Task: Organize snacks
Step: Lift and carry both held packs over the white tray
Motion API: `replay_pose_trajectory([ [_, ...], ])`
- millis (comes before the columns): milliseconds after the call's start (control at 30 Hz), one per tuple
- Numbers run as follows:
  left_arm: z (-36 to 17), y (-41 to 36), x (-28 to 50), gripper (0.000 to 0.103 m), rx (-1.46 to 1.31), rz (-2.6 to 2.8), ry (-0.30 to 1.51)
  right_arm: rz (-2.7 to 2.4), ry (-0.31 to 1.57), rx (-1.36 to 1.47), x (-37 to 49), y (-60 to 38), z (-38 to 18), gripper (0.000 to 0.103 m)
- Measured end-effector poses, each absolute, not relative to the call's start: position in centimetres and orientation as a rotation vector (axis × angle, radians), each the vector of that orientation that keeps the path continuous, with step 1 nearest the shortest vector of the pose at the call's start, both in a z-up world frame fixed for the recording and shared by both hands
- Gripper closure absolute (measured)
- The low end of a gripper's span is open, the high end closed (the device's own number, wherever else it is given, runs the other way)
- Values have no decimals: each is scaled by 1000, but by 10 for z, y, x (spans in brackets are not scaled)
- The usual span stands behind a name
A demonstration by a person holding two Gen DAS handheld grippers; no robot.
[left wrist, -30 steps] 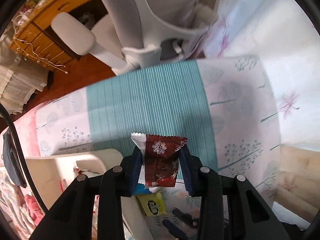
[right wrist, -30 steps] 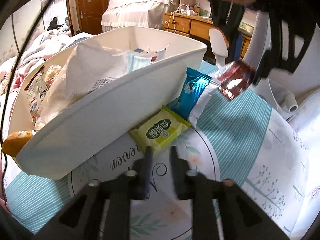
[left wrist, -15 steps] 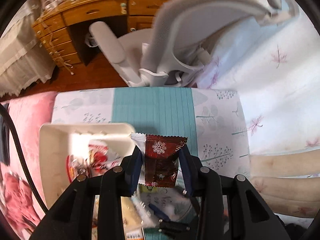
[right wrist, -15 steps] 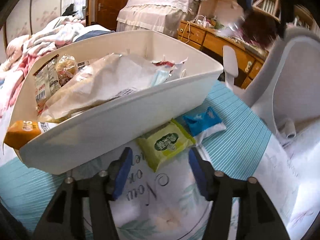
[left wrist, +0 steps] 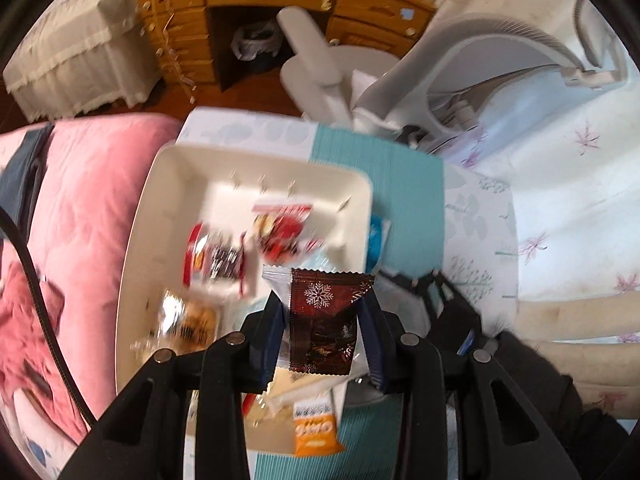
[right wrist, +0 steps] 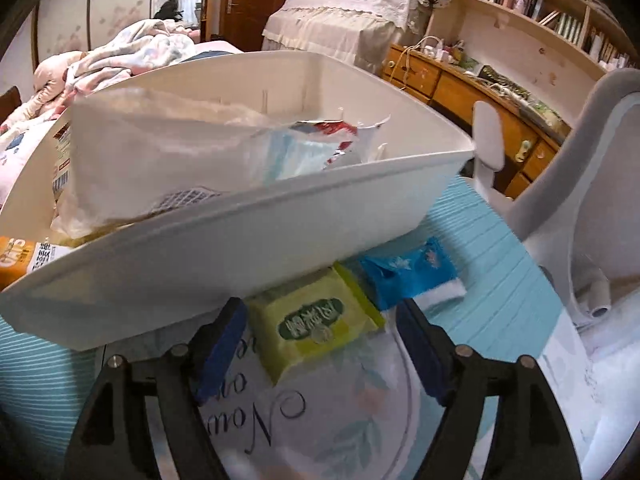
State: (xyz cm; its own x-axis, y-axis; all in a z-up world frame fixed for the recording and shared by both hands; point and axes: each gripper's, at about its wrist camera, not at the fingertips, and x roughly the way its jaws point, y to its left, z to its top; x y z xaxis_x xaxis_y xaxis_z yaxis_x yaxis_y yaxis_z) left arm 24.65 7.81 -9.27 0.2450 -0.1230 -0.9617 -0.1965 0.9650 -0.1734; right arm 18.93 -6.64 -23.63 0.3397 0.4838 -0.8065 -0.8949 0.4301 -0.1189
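Pinching a crinkly foil packet (left wrist: 322, 320); fingers (left wrist: 370, 344) over smooth white bin (left wrist: 148, 216).

Soft indoor daylight. The left wrist view is motion-smeared across the white bin (left wrist: 256, 184); fisheye bending and dark vignette ring both views.

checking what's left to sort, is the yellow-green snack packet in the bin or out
Out: the yellow-green packet lies on the cloth against the white bin outer wall.
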Motion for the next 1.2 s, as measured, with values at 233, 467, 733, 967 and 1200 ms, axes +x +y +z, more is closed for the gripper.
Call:
replay_pose_trajectory([
  [233, -122, 92, 215, 69, -356, 88, 1395, 983, 815, -597, 198, -64, -250, 16],
  [467, -136, 96, 186, 69, -418, 128, 1425, 1013, 858, -505, 206, -72, -254, 28],
  [733, -139, 110, 166, 68, -440, 202, 1432, 946, 939, -531, 197, -62, -250, 44],
  [967, -128, 116, 150, 68, -437, 189, 1392, 841, 1036, -514, 165, -62, -246, 45],
  [1200, -125, 126, 133, 68, -441, 156, 1359, 723, 1137, -476, 125, -73, -240, 45],
])
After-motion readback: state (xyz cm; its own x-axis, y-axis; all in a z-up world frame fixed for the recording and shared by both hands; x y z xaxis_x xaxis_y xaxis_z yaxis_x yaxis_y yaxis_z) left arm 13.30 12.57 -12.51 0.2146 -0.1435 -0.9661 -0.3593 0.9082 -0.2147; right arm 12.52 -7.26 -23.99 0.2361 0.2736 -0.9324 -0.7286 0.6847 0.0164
